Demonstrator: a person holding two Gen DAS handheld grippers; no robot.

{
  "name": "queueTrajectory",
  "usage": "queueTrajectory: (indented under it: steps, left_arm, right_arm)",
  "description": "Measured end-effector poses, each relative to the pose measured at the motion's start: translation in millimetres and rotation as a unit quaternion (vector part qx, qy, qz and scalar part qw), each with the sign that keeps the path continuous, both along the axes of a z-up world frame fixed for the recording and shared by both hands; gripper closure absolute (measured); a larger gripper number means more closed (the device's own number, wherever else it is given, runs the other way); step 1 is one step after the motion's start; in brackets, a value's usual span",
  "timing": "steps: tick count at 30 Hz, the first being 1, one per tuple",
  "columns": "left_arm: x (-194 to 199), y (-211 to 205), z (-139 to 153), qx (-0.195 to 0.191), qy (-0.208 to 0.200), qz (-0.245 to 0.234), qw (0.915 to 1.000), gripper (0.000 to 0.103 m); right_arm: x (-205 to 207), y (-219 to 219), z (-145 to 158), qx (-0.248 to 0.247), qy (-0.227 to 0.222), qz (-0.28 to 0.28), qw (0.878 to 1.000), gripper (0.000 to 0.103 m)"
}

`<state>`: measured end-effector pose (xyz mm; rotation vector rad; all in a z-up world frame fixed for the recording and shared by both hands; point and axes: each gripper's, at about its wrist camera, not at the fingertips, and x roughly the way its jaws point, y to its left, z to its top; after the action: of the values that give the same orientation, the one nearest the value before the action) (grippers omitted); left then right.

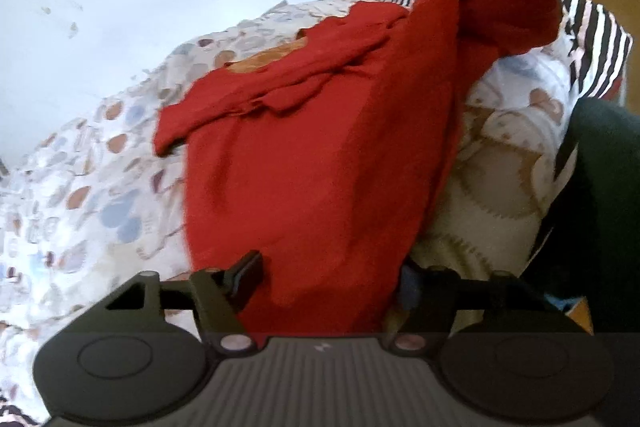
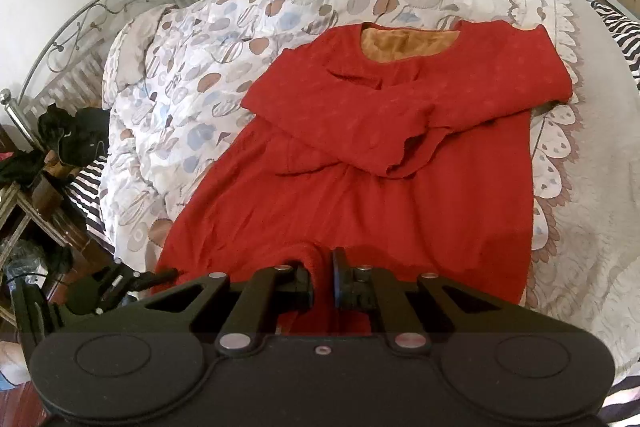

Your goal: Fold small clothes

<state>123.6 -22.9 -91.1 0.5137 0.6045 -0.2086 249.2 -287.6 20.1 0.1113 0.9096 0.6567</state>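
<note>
**Red garment gripped at both hem corners**

Spread across the patterned quilt (image 2: 208,67), red garment (image 2: 400,163), sleeves folded over the chest (orange lining at the neck). Clenched on bunched hem fabric: right gripper (image 2: 322,277). Likewise wrapped in red cloth, apparently grasping it: left gripper (image 1: 328,275).

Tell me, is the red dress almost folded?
Partway. Both sleeves already lie crossed over the red dress. The left gripper and right gripper each pinch its bottom hem. Folding the hem up toward the neckline still looks left.
</note>
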Motion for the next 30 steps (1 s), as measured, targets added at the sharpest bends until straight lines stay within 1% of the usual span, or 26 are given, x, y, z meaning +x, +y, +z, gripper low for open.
queueTrajectory:
  steps: [3, 7, 9, 12, 13, 15, 17, 19, 21, 23, 26, 27, 30]
  left_arm:
    - [-10.8, 8.7, -0.9, 0.028, -0.005, 0.009, 0.9996, 0.032]
    - [-20.7, 15.2, -6.7, 0.028, 0.003, 0.017, 0.9994, 0.032]
    - [-23.0, 13.8, -11.5, 0.035, 0.006, 0.017, 0.9992, 0.032]
    - [-24.5, 8.8, -15.7, 0.048, -0.001, 0.012, 0.9988, 0.032]
    - [-23.9, 8.8, -15.5, 0.048, -0.002, 0.011, 0.9988, 0.035]
    - [-22.6, 10.9, -13.6, 0.041, -0.002, 0.009, 0.9991, 0.049]
    - [-23.0, 14.7, -9.6, 0.04, -0.011, 0.008, 0.9991, 0.079]
    - [-27.9, 18.5, -3.0, 0.041, -0.029, 0.005, 0.9987, 0.09]
    - [-34.1, 25.4, 8.4, 0.024, -0.052, 0.004, 0.9984, 0.092]
    - [-39.3, 33.7, 22.6, 0.004, -0.078, 0.008, 0.9969, 0.093]
    - [-41.2, 47.1, 46.0, -0.035, -0.114, 0.022, 0.9926, 0.094]
    - [-40.4, 50.8, 53.0, -0.048, -0.123, 0.025, 0.991, 0.094]
    - [-38.0, 56.6, 72.3, -0.078, -0.152, 0.028, 0.9849, 0.094]
  right_arm:
    - [-2.0, -3.2, 0.0, 0.006, 0.004, -0.005, 1.0, 0.094]
    - [-3.5, -5.3, -0.5, 0.011, 0.007, -0.009, 1.0, 0.094]
    - [-2.6, -5.2, -0.7, 0.011, 0.009, -0.011, 1.0, 0.094]
    - [-2.0, -4.1, -0.7, 0.008, 0.009, -0.012, 1.0, 0.094]
    - [-2.5, -3.8, -1.1, 0.007, 0.009, -0.012, 1.0, 0.094]
    - [-4.0, -3.4, -1.8, 0.005, 0.008, -0.013, 1.0, 0.094]
    - [-7.2, -3.9, -3.0, 0.001, 0.005, -0.013, 1.0, 0.094]
    - [-14.2, -3.6, -4.3, -0.011, -0.005, -0.01, 1.0, 0.093]
    - [-24.8, -3.0, -6.0, -0.028, -0.019, -0.001, 0.999, 0.093]
    - [-40.4, -0.4, -6.8, -0.05, -0.044, 0.011, 0.998, 0.093]
    - [-71.7, 5.1, -10.8, -0.092, -0.087, 0.033, 0.991, 0.093]
    - [-82.3, 7.9, -12.9, -0.108, -0.105, 0.041, 0.988, 0.093]
    - [-116.9, 19.4, -26.4, -0.166, -0.169, 0.062, 0.97, 0.089]
